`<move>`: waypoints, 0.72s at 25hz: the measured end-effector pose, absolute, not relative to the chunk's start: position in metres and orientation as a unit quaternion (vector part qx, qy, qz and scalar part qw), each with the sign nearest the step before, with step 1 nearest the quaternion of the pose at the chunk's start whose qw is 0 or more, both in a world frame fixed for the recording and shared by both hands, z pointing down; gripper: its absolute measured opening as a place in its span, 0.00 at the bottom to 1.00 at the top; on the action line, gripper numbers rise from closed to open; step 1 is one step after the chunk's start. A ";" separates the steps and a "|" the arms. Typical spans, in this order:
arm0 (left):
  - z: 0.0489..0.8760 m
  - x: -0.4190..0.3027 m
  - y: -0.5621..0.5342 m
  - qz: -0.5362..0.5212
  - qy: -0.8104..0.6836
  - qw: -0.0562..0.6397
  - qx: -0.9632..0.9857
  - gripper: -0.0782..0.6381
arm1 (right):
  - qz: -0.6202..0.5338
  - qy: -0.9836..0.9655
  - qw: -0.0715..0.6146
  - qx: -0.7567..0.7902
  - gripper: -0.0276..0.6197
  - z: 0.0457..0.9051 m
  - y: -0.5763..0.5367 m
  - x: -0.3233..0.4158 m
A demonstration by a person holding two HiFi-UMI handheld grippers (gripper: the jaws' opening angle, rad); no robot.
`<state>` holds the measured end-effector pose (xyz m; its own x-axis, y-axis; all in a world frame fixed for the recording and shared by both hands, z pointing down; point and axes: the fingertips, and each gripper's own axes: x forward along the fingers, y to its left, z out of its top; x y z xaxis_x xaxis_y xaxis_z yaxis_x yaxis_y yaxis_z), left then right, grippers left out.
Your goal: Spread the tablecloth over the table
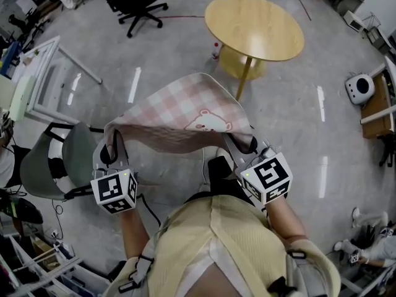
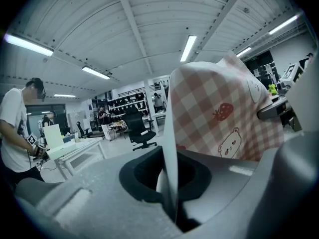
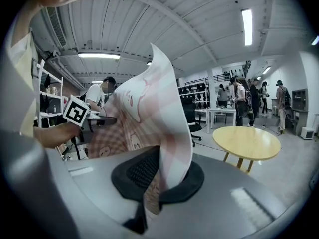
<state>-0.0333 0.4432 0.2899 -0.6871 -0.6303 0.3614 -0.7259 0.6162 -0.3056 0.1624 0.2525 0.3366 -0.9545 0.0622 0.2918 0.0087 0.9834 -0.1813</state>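
Grey glossy floor [image 1: 161, 48] spreads underfoot. Nearest, the left gripper [image 1: 113, 152] and right gripper [image 1: 246, 147] each clamp an edge of the pink-checked, bear-printed tablecloth [image 1: 185, 113], which hangs in the air between them, a grey-green chair [image 1: 59, 163] beside. Beyond, apart, stands the round pale wooden table [image 1: 253, 26], then a black office chair [image 1: 139, 2].

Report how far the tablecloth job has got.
Done: the tablecloth is picked up, with the left hand-held gripper and right hand-held gripper each shut on its near edge. In hand: it hangs stretched between them in the air, short of the round table. Left: the table is bare; nothing is laid on it yet.
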 end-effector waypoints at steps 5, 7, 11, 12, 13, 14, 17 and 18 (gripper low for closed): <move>0.296 -0.074 0.416 0.235 -0.897 0.123 0.353 0.12 | 0.077 -0.981 0.163 -0.077 0.06 0.344 0.246 0.129; 0.294 -0.093 0.388 0.238 -0.899 0.120 0.347 0.12 | 0.082 -0.979 0.164 -0.094 0.06 0.347 0.223 0.111; 0.293 -0.117 0.348 0.240 -0.902 0.118 0.339 0.12 | 0.094 -0.974 0.173 -0.112 0.06 0.352 0.194 0.088; 0.293 -0.119 0.346 0.239 -0.902 0.117 0.340 0.12 | 0.094 -0.973 0.174 -0.117 0.06 0.353 0.196 0.087; 0.293 -0.121 0.345 0.239 -0.902 0.116 0.340 0.12 | 0.093 -0.973 0.173 -0.121 0.06 0.353 0.198 0.086; 0.293 -0.123 0.342 0.238 -0.902 0.114 0.341 0.12 | 0.093 -0.973 0.171 -0.124 0.06 0.354 0.199 0.085; 0.296 -0.129 0.335 0.239 -0.901 0.109 0.346 0.12 | 0.092 -0.974 0.165 -0.127 0.06 0.357 0.200 0.082; 0.297 -0.130 0.333 0.239 -0.900 0.107 0.348 0.12 | 0.093 -0.974 0.162 -0.127 0.06 0.357 0.201 0.081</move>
<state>-0.1303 0.3334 0.2974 -0.7343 -0.5760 0.3593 -0.6783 0.6432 -0.3553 0.0809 0.2011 0.3571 -0.9152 0.2770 0.2926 0.2166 0.9506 -0.2224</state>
